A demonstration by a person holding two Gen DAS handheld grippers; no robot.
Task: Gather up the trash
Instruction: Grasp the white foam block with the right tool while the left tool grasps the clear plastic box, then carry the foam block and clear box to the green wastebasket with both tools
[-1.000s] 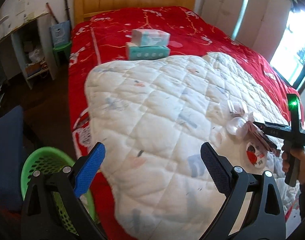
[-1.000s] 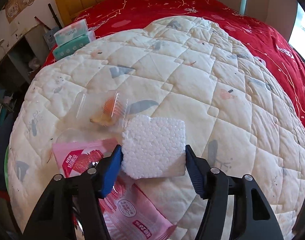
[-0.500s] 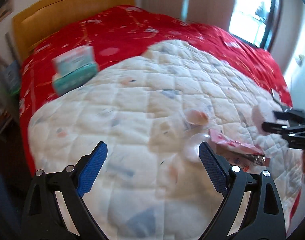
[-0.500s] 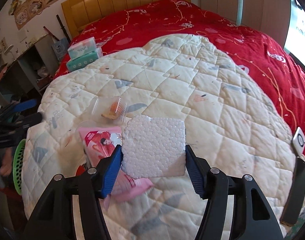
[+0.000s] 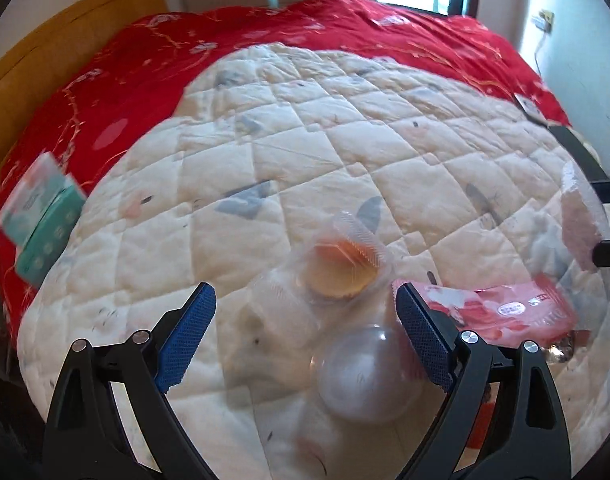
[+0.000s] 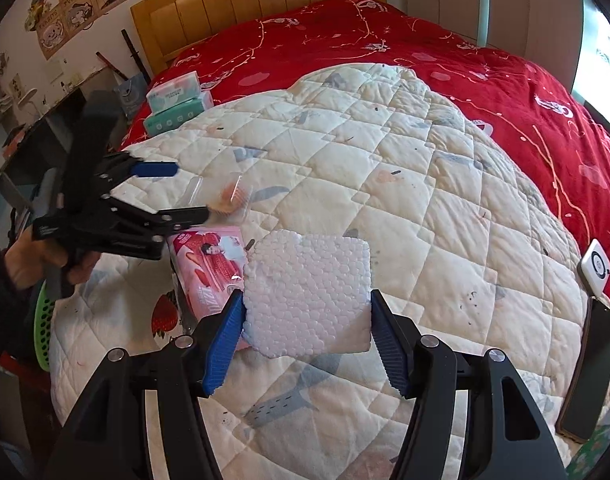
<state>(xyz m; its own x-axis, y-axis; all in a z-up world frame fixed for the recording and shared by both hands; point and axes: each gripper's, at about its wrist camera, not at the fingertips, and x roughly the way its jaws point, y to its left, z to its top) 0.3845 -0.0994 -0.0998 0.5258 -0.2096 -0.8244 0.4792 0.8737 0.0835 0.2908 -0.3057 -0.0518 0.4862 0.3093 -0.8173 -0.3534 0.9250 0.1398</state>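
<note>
The white foam square sits pinched between the two blue pads of your right gripper, one pad against each side edge, held up off the cream quilt. From the left camera the same foam shows at the far right edge, clamped by black fingers.

The rest of the trash lies on the quilt just beside it. A pink snack wrapper rests flat on the quilt, partly behind the foam in the right view. Beyond the wrapper is a clear plastic tub with orange residue inside, and just in front of it a clear domed lid; both are blurred in the left view.

Your left gripper hangs over that tub and lid with its fingers spread wide; its jaws have just been closing a little, and the pads press on nothing, though the tub and lid show in the gap between them. In the right view that gripper reaches in from the left, gripped by your hand, with a green basket low at the quilt's edge below it.

Farther out, two tissue packs are stacked near the wooden headboard on the red bedspread. A white remote and a dark phone lie at the quilt's right edge.
</note>
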